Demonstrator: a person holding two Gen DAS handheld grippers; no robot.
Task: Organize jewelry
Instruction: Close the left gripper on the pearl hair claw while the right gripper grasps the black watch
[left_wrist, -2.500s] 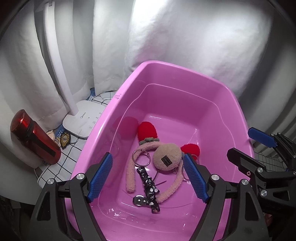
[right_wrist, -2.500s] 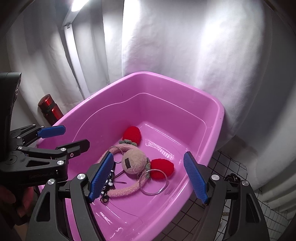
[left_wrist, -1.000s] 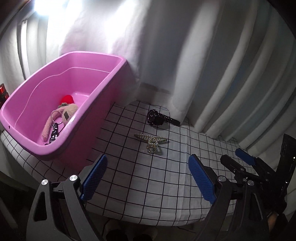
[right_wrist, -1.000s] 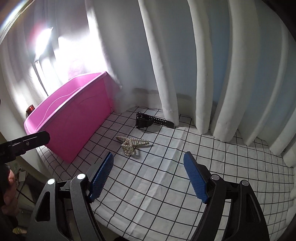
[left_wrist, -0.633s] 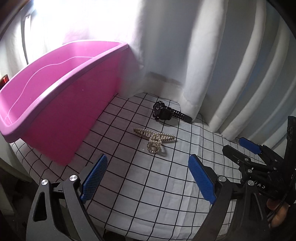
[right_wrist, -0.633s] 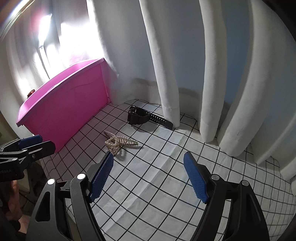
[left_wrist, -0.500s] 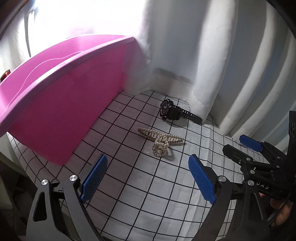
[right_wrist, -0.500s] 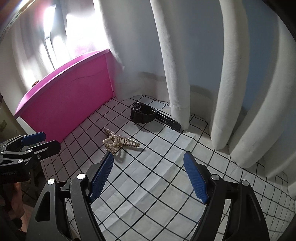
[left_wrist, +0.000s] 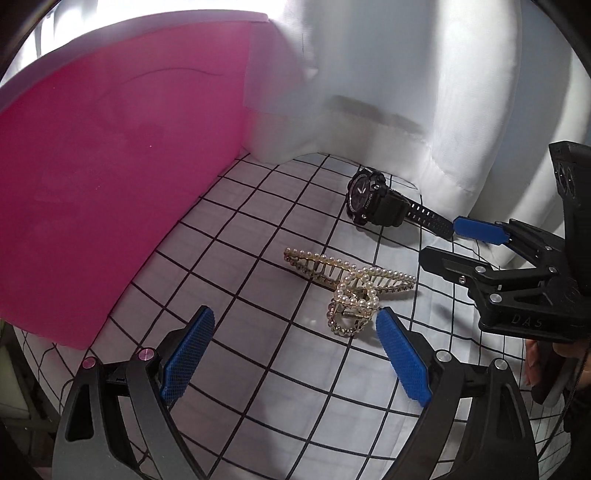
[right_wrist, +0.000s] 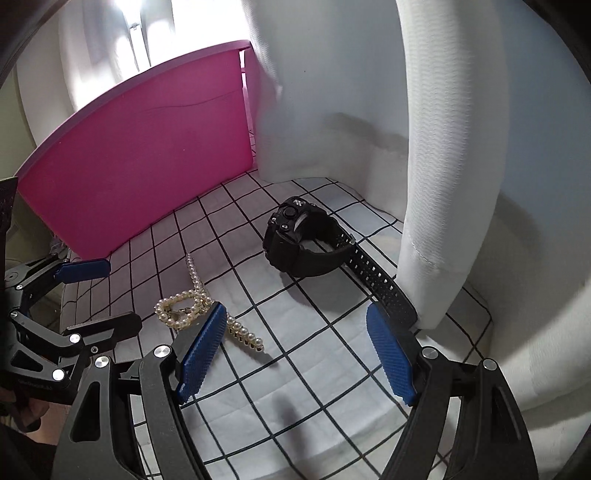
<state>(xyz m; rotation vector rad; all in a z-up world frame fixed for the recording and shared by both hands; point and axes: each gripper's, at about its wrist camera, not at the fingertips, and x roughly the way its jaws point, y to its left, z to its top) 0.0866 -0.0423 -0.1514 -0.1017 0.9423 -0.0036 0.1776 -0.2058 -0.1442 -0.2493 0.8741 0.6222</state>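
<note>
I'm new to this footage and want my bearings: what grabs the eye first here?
The big pink plastic tub fills the left side, standing on the black-gridded white cloth. Beside it lie a pearl hair claw clip and, farther back by the white curtain, a black sport watch. Both blue-padded grippers, left and right, hang open above them.

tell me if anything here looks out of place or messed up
Nothing looks damaged or spilled. A pearl hair clip and a black watch lie loose on the checked cloth beside the pink tub, not yet in it.
</note>
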